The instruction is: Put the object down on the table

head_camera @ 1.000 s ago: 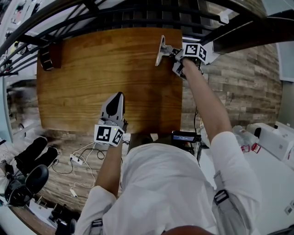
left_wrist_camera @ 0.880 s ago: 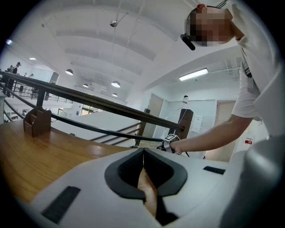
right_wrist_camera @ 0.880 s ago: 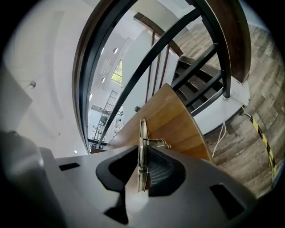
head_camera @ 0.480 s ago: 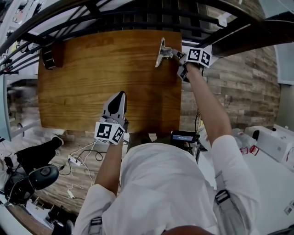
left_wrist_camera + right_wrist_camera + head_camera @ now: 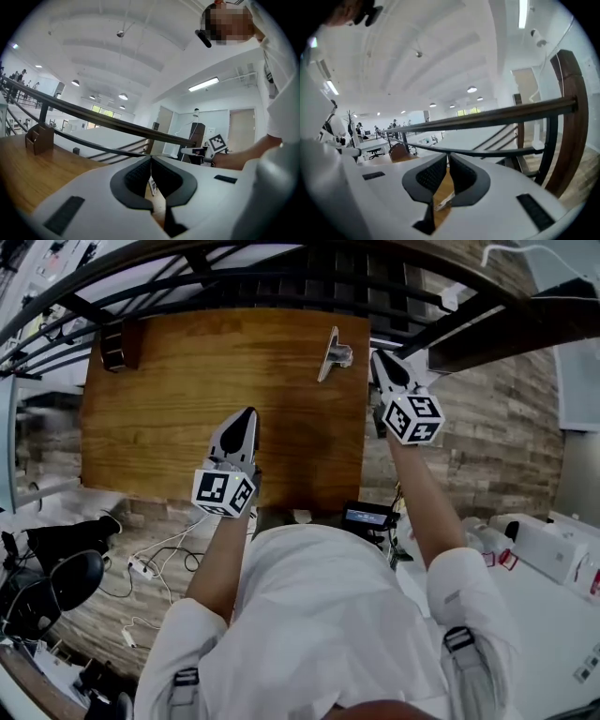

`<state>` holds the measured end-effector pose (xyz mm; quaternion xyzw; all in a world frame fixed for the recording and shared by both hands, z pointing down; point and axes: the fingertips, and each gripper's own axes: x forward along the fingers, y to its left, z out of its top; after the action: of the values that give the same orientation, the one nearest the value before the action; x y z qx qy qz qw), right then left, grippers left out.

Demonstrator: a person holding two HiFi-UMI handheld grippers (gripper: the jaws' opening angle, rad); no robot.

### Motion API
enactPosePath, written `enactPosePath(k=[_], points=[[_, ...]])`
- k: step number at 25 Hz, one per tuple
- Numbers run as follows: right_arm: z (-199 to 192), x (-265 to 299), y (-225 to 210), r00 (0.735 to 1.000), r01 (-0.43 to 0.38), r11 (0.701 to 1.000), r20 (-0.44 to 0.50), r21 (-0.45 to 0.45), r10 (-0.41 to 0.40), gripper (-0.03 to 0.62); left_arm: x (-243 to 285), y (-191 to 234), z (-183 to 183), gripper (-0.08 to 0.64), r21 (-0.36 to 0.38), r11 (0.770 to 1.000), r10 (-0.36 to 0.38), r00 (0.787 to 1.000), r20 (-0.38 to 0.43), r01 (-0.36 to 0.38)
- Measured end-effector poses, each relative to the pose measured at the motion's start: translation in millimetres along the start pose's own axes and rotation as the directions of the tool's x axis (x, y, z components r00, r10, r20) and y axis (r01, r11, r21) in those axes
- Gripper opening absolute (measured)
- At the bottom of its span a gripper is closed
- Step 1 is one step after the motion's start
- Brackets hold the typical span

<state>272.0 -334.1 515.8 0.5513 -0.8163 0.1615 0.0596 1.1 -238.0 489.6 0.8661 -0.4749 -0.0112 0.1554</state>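
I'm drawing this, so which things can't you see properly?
- Silver object: in the head view it is too small and thin to tell what it is.
- Brown box: in the head view it is too small to see inside.
- Person's face: in the left gripper view a blurred patch covers it.

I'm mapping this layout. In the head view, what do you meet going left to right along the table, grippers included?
brown wooden holder → left gripper → metal object → right gripper
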Motion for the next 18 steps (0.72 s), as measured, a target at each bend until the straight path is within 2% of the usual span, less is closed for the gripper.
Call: enactPosePath(k=[2, 7, 9, 12, 14, 18], points=[[17, -24, 20, 0.998, 0.002, 1.0, 0.07, -0.015, -0.001, 0.034, -1, -2, 12, 0.018, 0.012, 1.0, 0.009, 1.0, 0.016, -0.009], [49, -78, 48, 0.983, 0.017, 0.999, 0.182, 0.038, -0.023, 0.032, -10, -11, 41, 0.018, 0.05, 0.999, 0.009, 0.998, 0.059, -0.012], [59, -99, 60, 0.976, 0.029, 1.0, 0.217, -0.009, -0.027, 0.032, -17, -14, 48, 0.018, 0.063, 0.998, 0.016, 0.998, 0.068, -0.021], [74, -133, 73, 0.956, 0.091, 0.987, 0.288, -0.13, -0.05, 0.029, -27, -21, 55, 0.018, 0.076, 0.996, 0.031, 0.997, 0.072, -0.036], [81, -149, 78, 0.95, 0.133, 0.974, 0.303, -0.183, -0.073, 0.029, -33, -25, 59, 0.018, 0.081, 0.996, 0.041, 0.997, 0.068, -0.046], [70, -164, 73, 0.957, 0.177, 0.97, 0.26, -0.167, -0.13, 0.029, -48, -31, 67, 0.018, 0.103, 0.992, 0.066, 0.995, 0.072, -0.073]])
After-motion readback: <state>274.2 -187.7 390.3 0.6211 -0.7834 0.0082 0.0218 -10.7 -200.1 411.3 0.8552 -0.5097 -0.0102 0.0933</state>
